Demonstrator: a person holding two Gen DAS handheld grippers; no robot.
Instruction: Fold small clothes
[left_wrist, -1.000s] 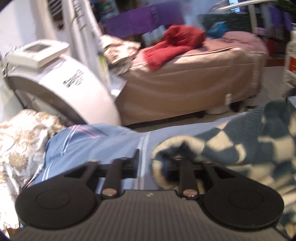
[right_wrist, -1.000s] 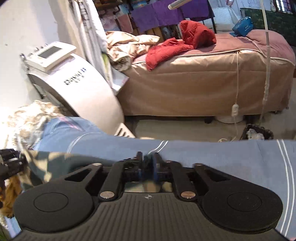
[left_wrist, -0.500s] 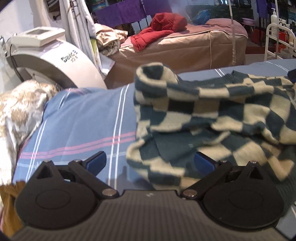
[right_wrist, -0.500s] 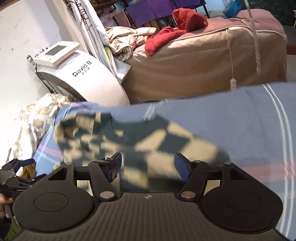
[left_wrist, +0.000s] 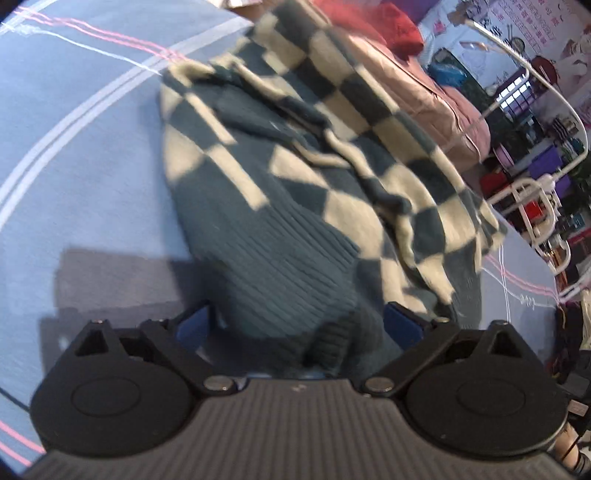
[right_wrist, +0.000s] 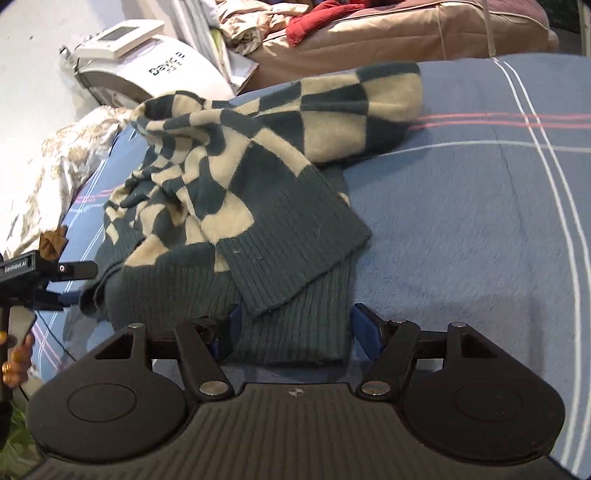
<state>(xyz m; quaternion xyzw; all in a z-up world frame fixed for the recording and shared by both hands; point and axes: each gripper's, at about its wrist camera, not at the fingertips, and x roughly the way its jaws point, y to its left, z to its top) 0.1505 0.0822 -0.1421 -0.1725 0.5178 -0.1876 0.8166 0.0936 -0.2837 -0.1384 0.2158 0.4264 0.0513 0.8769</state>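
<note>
1. Sweater (right_wrist: 236, 206), checked in teal and cream, lies crumpled on the bed (right_wrist: 461, 229), which is covered with a blue sheet striped in white and pink.
2. Its ribbed teal hem faces both cameras. One ribbed flap is folded over another, so the lower layers are hidden.
3. Left tongs (left_wrist: 295, 325) stand spread, jaws closing at this moment. The ribbed hem bunches between the blue pads, but the pads do not visibly press on it.
4. Right tongs (right_wrist: 295, 332) stand released at full spread. The ribbed hem lies between the pads; the left pad is partly covered by the cloth, and contact there is hard to judge.
5. In the left wrist view the sweater (left_wrist: 295, 166) is motion-blurred, and its far edge cannot be traced cleanly.
6. In the right wrist view the left tongs (right_wrist: 70, 284) enter at the left frame edge, mostly cut off, just beside the sweater's left corner. A hand (right_wrist: 16, 354) shows below them, also cut off.
7. Open sheet lies to the right of the sweater in the right wrist view, wide and bare. To the left, the sheet ends near a floral quilt (right_wrist: 55, 173).
8. Beyond the bed's far edge stand a white machine (right_wrist: 147, 70) and a tan-covered couch (right_wrist: 388, 33) bearing a red garment (right_wrist: 314, 18), well apart from the sweater.
</note>
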